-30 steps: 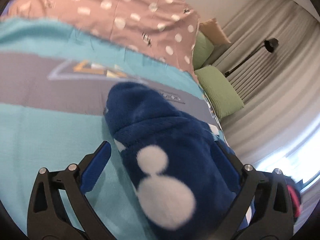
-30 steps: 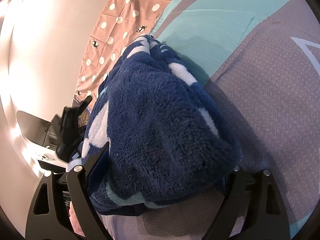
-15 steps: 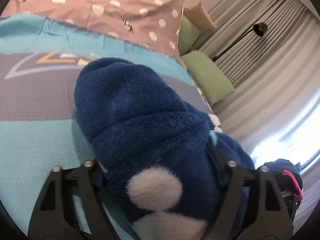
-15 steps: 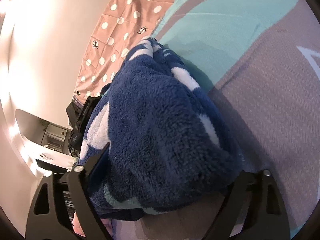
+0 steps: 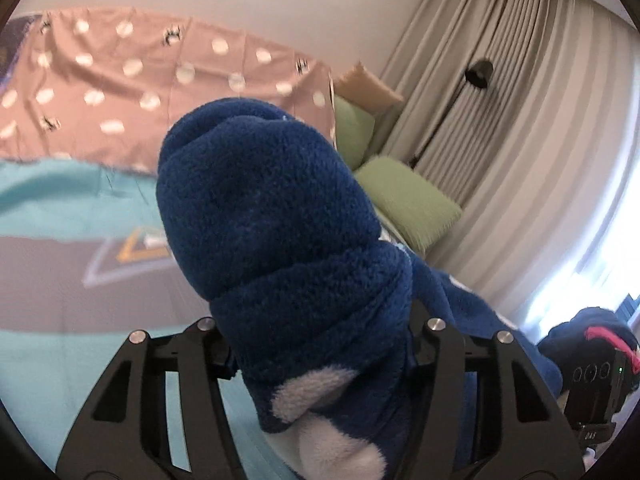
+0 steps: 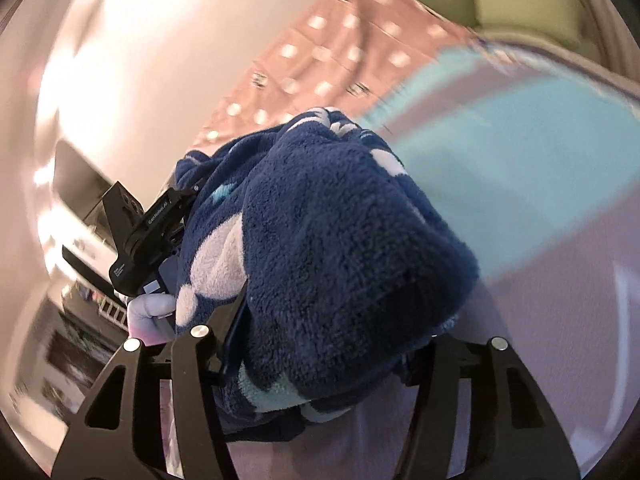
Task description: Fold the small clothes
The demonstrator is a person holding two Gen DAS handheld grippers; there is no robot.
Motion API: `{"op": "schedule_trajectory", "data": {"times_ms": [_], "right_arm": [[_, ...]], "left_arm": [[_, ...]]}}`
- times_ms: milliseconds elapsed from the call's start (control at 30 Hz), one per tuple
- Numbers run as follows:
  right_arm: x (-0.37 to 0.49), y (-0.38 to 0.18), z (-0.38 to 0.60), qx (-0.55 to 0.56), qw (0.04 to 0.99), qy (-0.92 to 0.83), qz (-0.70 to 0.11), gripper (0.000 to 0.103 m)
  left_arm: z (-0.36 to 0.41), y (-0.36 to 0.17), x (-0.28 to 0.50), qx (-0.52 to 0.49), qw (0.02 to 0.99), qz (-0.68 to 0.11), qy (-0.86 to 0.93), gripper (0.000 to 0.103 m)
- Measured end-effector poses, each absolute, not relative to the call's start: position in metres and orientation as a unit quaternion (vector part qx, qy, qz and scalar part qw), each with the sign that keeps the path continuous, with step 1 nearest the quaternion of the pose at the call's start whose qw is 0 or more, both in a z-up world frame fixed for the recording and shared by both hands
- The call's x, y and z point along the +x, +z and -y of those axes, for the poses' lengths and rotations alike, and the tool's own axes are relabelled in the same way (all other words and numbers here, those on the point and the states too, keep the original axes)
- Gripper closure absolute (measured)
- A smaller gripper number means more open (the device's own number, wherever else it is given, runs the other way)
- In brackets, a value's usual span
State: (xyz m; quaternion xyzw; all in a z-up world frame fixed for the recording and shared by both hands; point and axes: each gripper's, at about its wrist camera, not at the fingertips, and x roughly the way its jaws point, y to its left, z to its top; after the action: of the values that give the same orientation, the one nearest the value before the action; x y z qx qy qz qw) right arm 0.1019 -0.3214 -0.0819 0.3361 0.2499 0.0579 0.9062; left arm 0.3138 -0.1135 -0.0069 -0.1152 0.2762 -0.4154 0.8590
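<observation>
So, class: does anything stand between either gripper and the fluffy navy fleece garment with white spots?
Nothing visible does. The left gripper and the right gripper are each already shut on the fluffy navy fleece garment, which fills the gap between each pair of fingers.

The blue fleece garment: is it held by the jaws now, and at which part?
Yes. Both grippers clamp the blue fleece garment: the left gripper and the right gripper each grip a bunched fold near one end.
</observation>
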Motion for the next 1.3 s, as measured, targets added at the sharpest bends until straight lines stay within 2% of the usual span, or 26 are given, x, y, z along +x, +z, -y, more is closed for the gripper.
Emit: {"op": "schedule_trajectory", "data": {"times_ms": [267, 633, 967, 1000, 1033, 1100, 1167, 1200, 1233, 1300], "right_arm": [[0.227, -0.025, 0.365, 0.343, 0.890, 0.142, -0.266, 0.045], [0.402, -0.008, 0.360, 0.306, 0.891, 0.187, -0.279, 0.045], [0.537, -0.056, 0.340, 0.300, 0.891, 0.179, -0.290, 0.044], [0.549, -0.066, 0.340, 0.296, 0.894, 0.168, -0.291, 0.041], [0.559, -0.083, 0.340, 0.291, 0.898, 0.138, -0.300, 0.033], [0.569, -0.121, 0.344, 0.296, 0.891, 0.071, -0.336, 0.027], [0.569, -0.173, 0.352, 0.338, 0.861, 0.038, -0.379, 0.027], [0.564, -0.168, 0.358, 0.351, 0.863, 0.045, -0.361, 0.032], [0.559, -0.160, 0.361, 0.356, 0.870, 0.052, -0.338, 0.031], [0.553, -0.156, 0.354, 0.322, 0.879, 0.043, -0.350, 0.028]], "left_arm": [[0.079, 0.055, 0.350, -0.117, 0.901, -0.233, -0.348, 0.045], [0.061, 0.064, 0.453, -0.070, 0.939, -0.228, -0.249, 0.045], [0.045, 0.006, 0.559, -0.060, 0.954, -0.253, -0.151, 0.045], [0.042, -0.004, 0.566, -0.060, 0.956, -0.254, -0.136, 0.043], [0.040, -0.018, 0.574, -0.058, 0.955, -0.264, -0.121, 0.036], [0.038, -0.059, 0.591, -0.059, 0.941, -0.319, -0.100, 0.033], [0.038, -0.119, 0.603, -0.043, 0.915, -0.397, -0.059, 0.033], [0.033, -0.132, 0.607, -0.058, 0.902, -0.425, -0.055, 0.032], [0.019, -0.131, 0.610, -0.101, 0.896, -0.427, -0.068, 0.031], [0.002, -0.127, 0.610, -0.140, 0.893, -0.420, -0.080, 0.029]]}}
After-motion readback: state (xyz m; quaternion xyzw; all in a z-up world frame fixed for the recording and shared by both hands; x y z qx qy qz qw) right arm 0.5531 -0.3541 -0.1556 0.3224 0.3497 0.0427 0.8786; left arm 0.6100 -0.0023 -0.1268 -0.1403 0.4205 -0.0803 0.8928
